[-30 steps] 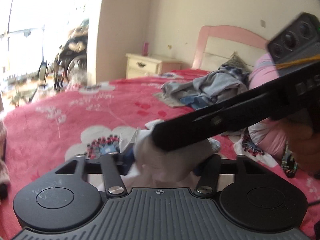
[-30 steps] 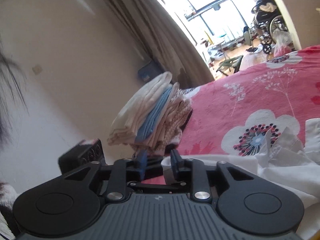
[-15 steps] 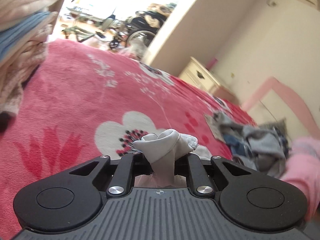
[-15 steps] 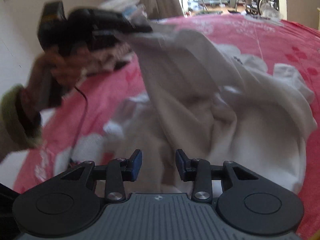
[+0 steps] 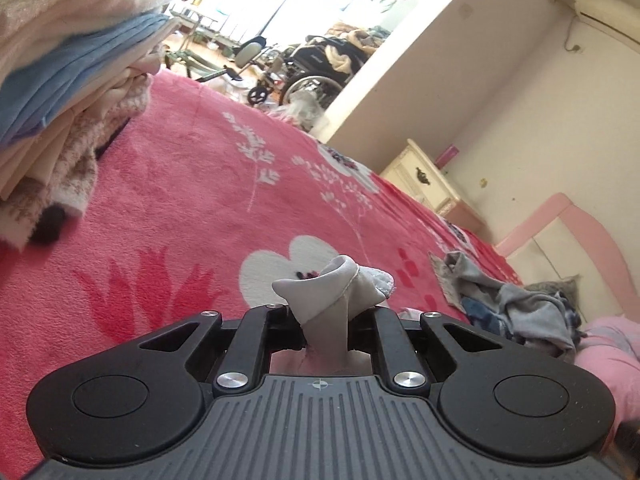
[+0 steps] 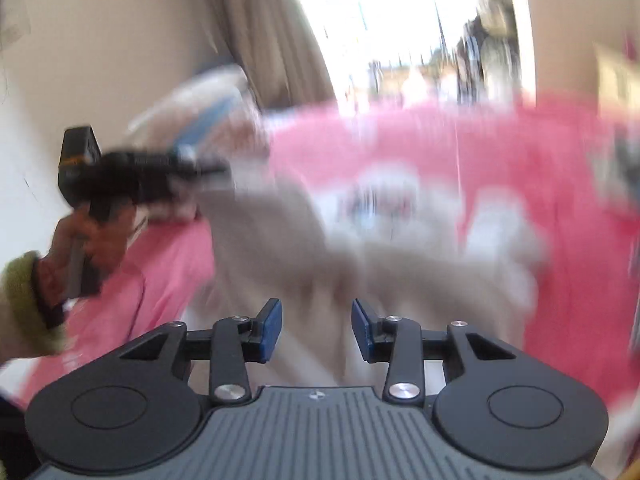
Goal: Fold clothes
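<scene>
A bunched edge of a white garment [image 5: 334, 296] sticks up between the fingers of my left gripper [image 5: 328, 330], which is shut on it. In the blurred right wrist view the same white garment [image 6: 304, 248] hangs stretched from the left gripper [image 6: 200, 172], held in a person's hand [image 6: 96, 240] at the left, down over the pink bedspread [image 6: 440, 152]. My right gripper [image 6: 317, 330] is open just above the cloth, with its blue pads [image 6: 271, 330] apart and nothing pinched between them.
A stack of folded towels and clothes [image 5: 68, 72] rises at the left on the pink flowered bedspread [image 5: 180, 208]. A heap of unfolded grey and blue clothes [image 5: 516, 312] lies at the right by the pink headboard [image 5: 580, 236]. A cream nightstand [image 5: 424, 180] stands beyond.
My left gripper closed on the white garment's edge, rolled and swung left toward the folded stack. The right gripper dropped over the stretched cloth, and its view has blurred.
</scene>
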Available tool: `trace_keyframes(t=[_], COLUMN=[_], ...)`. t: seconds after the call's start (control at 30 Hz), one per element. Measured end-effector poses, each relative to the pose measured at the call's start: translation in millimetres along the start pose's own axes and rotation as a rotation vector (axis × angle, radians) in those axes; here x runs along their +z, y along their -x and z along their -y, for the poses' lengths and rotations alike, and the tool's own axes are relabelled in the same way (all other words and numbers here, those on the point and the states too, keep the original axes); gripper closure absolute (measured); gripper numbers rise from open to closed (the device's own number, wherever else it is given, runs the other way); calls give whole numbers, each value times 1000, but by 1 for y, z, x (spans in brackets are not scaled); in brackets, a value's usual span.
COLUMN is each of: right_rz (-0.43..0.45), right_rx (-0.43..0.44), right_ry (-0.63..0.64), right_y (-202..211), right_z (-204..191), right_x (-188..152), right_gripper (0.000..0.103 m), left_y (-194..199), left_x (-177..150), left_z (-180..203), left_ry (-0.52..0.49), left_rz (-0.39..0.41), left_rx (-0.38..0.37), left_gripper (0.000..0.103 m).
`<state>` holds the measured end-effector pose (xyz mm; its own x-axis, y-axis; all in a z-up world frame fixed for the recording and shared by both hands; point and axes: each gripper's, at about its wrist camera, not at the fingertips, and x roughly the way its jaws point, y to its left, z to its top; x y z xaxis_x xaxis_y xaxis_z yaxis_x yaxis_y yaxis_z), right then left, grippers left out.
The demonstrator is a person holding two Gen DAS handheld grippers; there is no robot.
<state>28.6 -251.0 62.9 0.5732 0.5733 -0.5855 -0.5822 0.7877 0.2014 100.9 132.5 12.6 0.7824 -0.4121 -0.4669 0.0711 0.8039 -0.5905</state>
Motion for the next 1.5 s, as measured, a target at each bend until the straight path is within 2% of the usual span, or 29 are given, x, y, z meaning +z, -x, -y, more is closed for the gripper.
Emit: trace_keyframes(t=[0.07, 0.2, 0.27, 0.33, 0.37, 0.4, 0.43, 0.53, 0.6, 0.77, 0.93, 1.0, 1.13, 1.2, 1.27, 1.37, 1.43, 1.5], right_rz=[81, 85, 59, 30, 20, 11, 20, 108, 125, 84, 33, 7, 76, 148, 211, 229, 189, 130], right_rx=[-51, 15, 25, 50, 60, 67, 54, 0, -44, -217, -320, -338, -300, -305, -298, -190, -106, -23], right_ry=[78, 194, 246, 246, 219, 189, 149, -32, -167, -364, -585, -658, -718, -665, -604, -501, -422, -343], right_y=[-16, -65, -89, -108, -114, -120, -120, -104, -96, -94, -86, -81, -56, -36, -20, -13, -21, -34], right_z=[-6, -6, -10, -10, -7, -5, -3, 25, 50, 104, 145, 155, 152, 139, 125, 103, 87, 70], right_x=[13, 32, 32, 33, 33, 34, 35, 40, 41, 24, -6, -17, -30, -28, -26, -19, -12, -5], right_gripper=[61, 61, 61, 62, 74, 99, 102, 103, 103, 103, 103, 101, 89, 76, 75, 69, 67, 60], left_y=[3, 12, 17, 20, 21, 22, 22, 16, 11, -3, -8, -8, -14, -20, -26, -34, -39, -42], left_x=[-1, -4, -6, -8, -9, -10, -10, -9, -6, 0, -3, -6, -15, -22, -29, -39, -45, -48], left_z=[5, 19, 27, 32, 33, 35, 35, 27, 14, -20, -40, -39, -20, -7, 6, 24, 31, 37], left_ry=[-17, -95, -145, -180, -188, -197, -200, -173, -112, 37, 92, 84, -1, -41, -81, -138, -168, -191], left_rz=[1, 4, 6, 2, -2, -6, -9, -19, -32, -48, -52, -72, -126, -160, -192, -229, -245, -255], left_rx=[-19, -50, -67, -90, -100, -110, -117, -101, -85, -38, 44, 46, 22, -7, -38, -76, -87, -94], left_gripper=[92, 92, 92, 92, 92, 92, 92, 89, 85, 79, 79, 78, 69, 67, 64, 60, 60, 60])
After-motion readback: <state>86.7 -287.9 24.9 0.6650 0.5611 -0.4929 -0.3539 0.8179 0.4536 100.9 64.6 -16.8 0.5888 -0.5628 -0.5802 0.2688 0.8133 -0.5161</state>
